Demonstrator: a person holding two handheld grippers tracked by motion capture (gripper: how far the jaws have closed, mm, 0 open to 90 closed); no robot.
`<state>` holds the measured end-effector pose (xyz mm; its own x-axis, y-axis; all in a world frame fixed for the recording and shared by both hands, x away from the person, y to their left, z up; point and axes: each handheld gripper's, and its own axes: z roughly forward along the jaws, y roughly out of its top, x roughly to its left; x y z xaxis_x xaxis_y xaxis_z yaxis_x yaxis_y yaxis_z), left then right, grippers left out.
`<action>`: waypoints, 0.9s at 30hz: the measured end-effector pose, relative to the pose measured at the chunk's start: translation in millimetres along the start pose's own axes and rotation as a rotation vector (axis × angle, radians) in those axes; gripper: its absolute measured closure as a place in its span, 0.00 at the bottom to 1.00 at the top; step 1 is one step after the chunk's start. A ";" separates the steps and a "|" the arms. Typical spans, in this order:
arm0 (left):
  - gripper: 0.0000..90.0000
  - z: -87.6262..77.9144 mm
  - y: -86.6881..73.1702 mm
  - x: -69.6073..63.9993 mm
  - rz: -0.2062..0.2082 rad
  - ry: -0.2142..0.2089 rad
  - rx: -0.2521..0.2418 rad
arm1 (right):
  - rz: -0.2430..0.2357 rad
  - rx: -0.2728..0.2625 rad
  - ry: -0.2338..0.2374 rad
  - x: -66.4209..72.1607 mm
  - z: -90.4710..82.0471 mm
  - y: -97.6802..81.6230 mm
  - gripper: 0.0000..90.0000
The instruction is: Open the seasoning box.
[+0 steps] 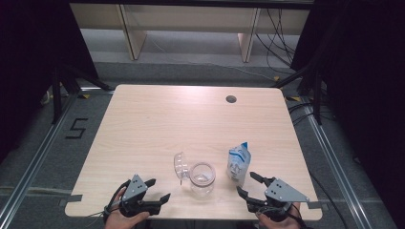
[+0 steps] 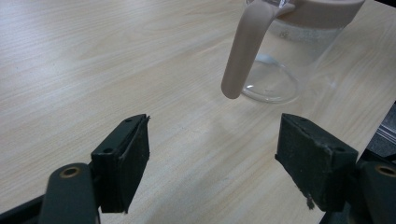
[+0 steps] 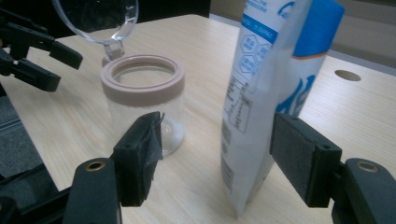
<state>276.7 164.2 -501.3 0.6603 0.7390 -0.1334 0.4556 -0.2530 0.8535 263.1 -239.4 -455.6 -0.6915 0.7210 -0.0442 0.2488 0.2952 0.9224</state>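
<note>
The bag [image 1: 238,164] stands up by itself on the table [image 1: 157,124], near the front edge on the person's right side. It is white and blue, with a blue cap [image 3: 322,28] at the top. Just to its left is the jar [image 1: 202,179], made of clear plastic with a pink ring around its mouth. The jar's clear lid [image 1: 180,165] is flipped open and hangs off its far left side.

The right gripper [image 1: 249,183] sits close in front of the bag. Its jaws are wide apart, and in the right gripper view the bag stands between the 2 black pads [image 3: 301,156] with a gap on each side, so nothing is squeezed. The left gripper [image 1: 158,189] rests near the jar's left side. Its jaws are wide too, with bare table between them, and the jar's pink handle [image 2: 243,49] is just ahead.

The bag looks soft and thin, so it will likely bend and crumple if pinched hard. It seems light, and the shiny skin may be a bit slippery. A good place to grab looks like the middle of its body, across the flat sides, with a gentle squeeze. Grabbing too high by the cap could make it tip.

The jar looks stiff and smooth, and light since there is just a little white stuff [image 1: 202,177] at the bottom. The handle or the ring seems the best spot to hold it steady
</note>
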 end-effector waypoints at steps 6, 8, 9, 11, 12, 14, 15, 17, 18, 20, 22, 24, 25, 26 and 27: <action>0.28 0.2 -0.1 -0.4 -0.001 0.003 -0.001 | 0.007 0.013 -0.033 -7.0 2.5 -3.9 0.35; 0.28 0.7 -0.2 0.0 -0.003 -0.001 -0.004 | 0.029 0.020 -0.047 -8.1 4.3 -5.4 0.34; 0.28 0.7 -0.1 0.2 -0.002 -0.002 -0.005 | 0.048 0.026 -0.049 -7.9 4.3 -6.0 0.33; 0.28 0.3 0.3 1.0 0.013 -0.001 -0.003 | 0.049 0.036 -0.048 -10.5 6.5 -6.4 0.33; 0.28 0.5 0.2 0.8 0.008 0.000 -0.004 | 0.044 0.038 -0.051 -11.5 6.9 -6.6 0.33; 0.28 0.9 -0.2 0.3 -0.003 -0.002 -0.006 | 0.054 0.042 -0.062 -13.0 8.9 -7.3 0.33; 0.28 0.9 -0.2 0.4 -0.003 -0.002 -0.005 | 0.053 0.032 -0.058 -14.1 11.1 -7.6 0.33; 0.28 0.1 0.6 1.4 0.014 0.000 0.003 | 0.055 0.039 -0.065 -15.7 12.6 -7.9 0.32; 0.28 0.2 0.7 1.4 0.016 -0.001 0.001 | 0.074 0.047 -0.072 -15.6 12.6 -7.9 0.31; 0.28 0.7 0.3 0.2 -0.003 -0.001 -0.001 | 0.062 0.042 -0.069 -17.5 15.7 -8.5 0.31; 0.28 0.3 0.4 -0.3 -0.002 0.006 0.001 | 0.065 0.038 -0.069 -17.7 18.6 -8.5 0.30; 0.28 0.7 0.3 0.5 -0.003 -0.002 0.002 | 0.048 0.033 -0.074 -19.1 21.7 -8.0 0.27; 0.28 0.7 0.4 0.7 -0.002 -0.002 0.003 | 0.057 0.046 -0.082 -18.8 21.8 -7.6 0.26; 0.28 0.4 0.4 0.9 0.004 -0.001 0.001 | 0.061 0.046 -0.081 -18.6 23.1 -7.4 0.26; 0.28 0.1 0.6 1.4 0.015 0.001 0.001 | 0.045 0.044 -0.083 -19.6 24.8 -7.4 0.26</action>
<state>278.0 164.9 -501.0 0.6662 0.7361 -0.1199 0.4462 -0.2646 0.8549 291.6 -240.2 -471.1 -0.6212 0.7828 -0.0365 0.3088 0.2874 0.9067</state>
